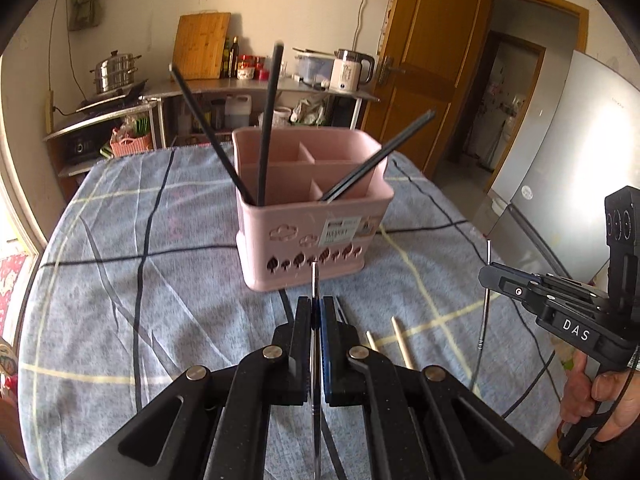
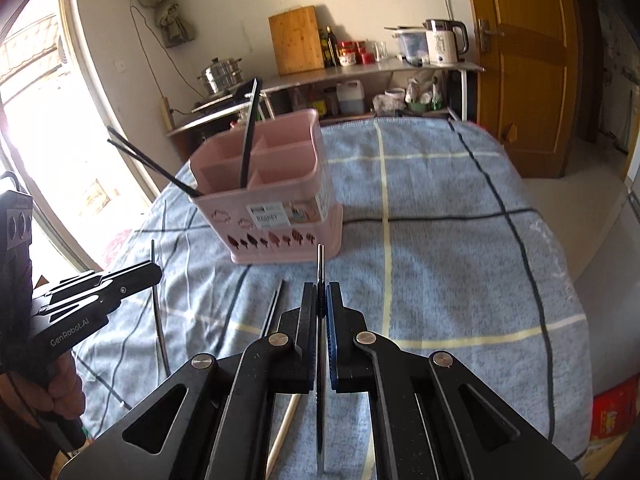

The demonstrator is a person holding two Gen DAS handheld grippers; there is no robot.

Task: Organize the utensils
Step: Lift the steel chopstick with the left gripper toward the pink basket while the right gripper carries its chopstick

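Kitchen shelves back a blanket-covered tabletop (image 1: 120,240). From left, the left hand-held gripper (image 1: 316,304) is clenched on one metal chopstick (image 1: 315,280); the pink holder (image 1: 304,216) stands ahead, three black chopsticks (image 1: 268,120) in it; two wooden chopsticks (image 1: 400,340) lie waiting; the right hand-held gripper (image 2: 320,292) clamps a second metal one (image 2: 319,264), likely bound for a compartment.

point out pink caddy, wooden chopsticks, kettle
pink caddy (image 1: 280,240), left wrist view, front wall.
wooden chopsticks (image 1: 402,344), left wrist view, shaft of the right stick.
kettle (image 2: 442,46), right wrist view, white body.
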